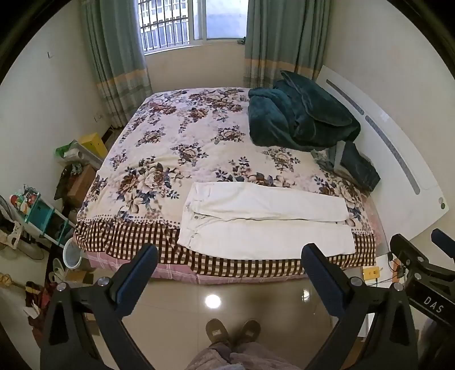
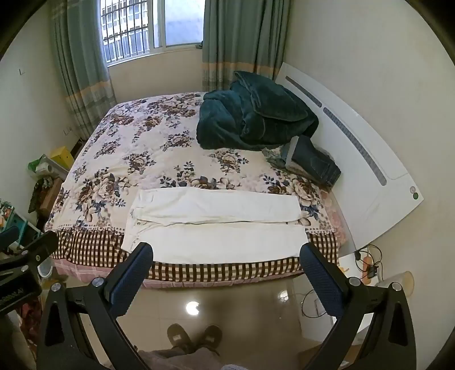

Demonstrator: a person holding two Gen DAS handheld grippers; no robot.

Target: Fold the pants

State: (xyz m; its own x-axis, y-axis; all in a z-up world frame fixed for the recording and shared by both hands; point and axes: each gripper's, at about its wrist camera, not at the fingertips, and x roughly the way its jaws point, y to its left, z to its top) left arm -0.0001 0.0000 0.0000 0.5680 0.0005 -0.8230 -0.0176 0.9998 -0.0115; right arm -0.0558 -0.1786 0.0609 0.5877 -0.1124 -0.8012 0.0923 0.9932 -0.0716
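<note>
White pants [image 1: 264,224] lie flat at the near edge of the bed [image 1: 182,142], waist left, 2 legs side by side pointing right. My left tongs [image 1: 229,269] and right tongs [image 2: 226,266] both spread wide, empty, held back over the floor [image 1: 227,296]. Risk: near leg sits close to the edge, a careless tug could drag it off

Barred window [image 1: 170,25] between green curtains [image 1: 116,57] above glossy tiled floor [image 1: 176,307].
</note>
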